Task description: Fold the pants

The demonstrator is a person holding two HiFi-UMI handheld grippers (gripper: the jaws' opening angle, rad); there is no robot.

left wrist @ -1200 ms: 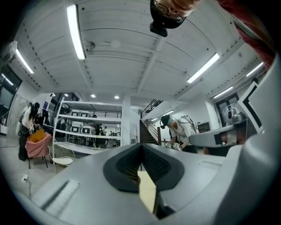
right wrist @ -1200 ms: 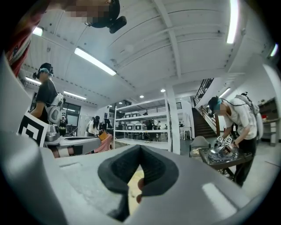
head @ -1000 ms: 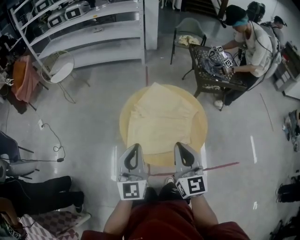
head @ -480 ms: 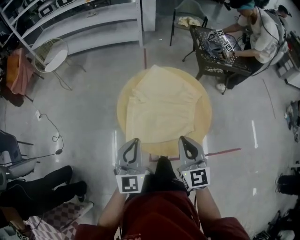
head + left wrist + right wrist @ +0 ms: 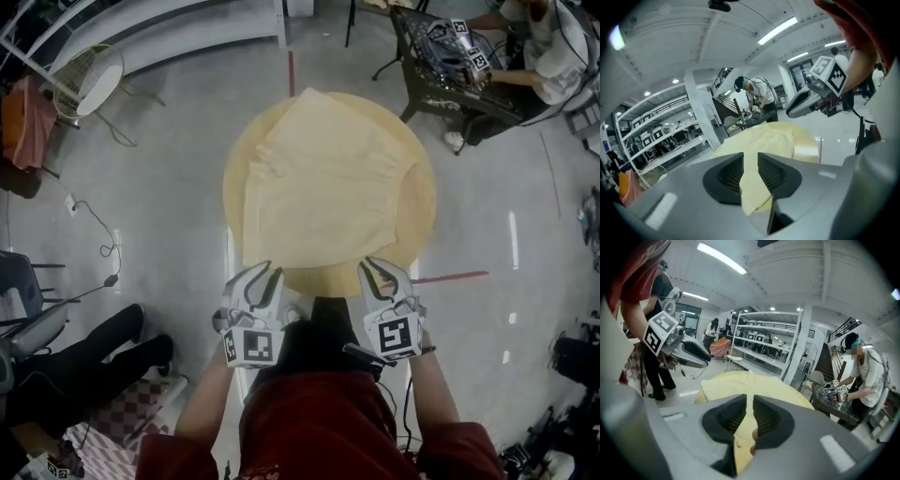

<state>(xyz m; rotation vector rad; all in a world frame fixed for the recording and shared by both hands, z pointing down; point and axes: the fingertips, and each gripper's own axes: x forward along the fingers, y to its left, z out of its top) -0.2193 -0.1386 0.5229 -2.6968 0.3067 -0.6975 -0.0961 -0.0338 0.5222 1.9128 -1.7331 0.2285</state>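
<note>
The pale yellow fabric pants (image 5: 323,187) lie spread flat on the round light-wood table (image 5: 424,216), with their straight near edge just inside the table's near rim. Treat the garment as light, soft and limp. It is likely to sag from any single grip point and to slide easily over the smooth top, and it is not fragile. Take hold at the two ends of the near edge, pinching all layers together. The left gripper (image 5: 265,275) and right gripper (image 5: 377,269) sit at that edge. Both sets of jaws have just been opening: the left shows a narrow gap and the right only a slit, and neither presses on cloth. Bare table margins remain at both sides. The dark metal side table (image 5: 450,80) and the white shelving (image 5: 187,33) stand well apart across open floor.
</note>
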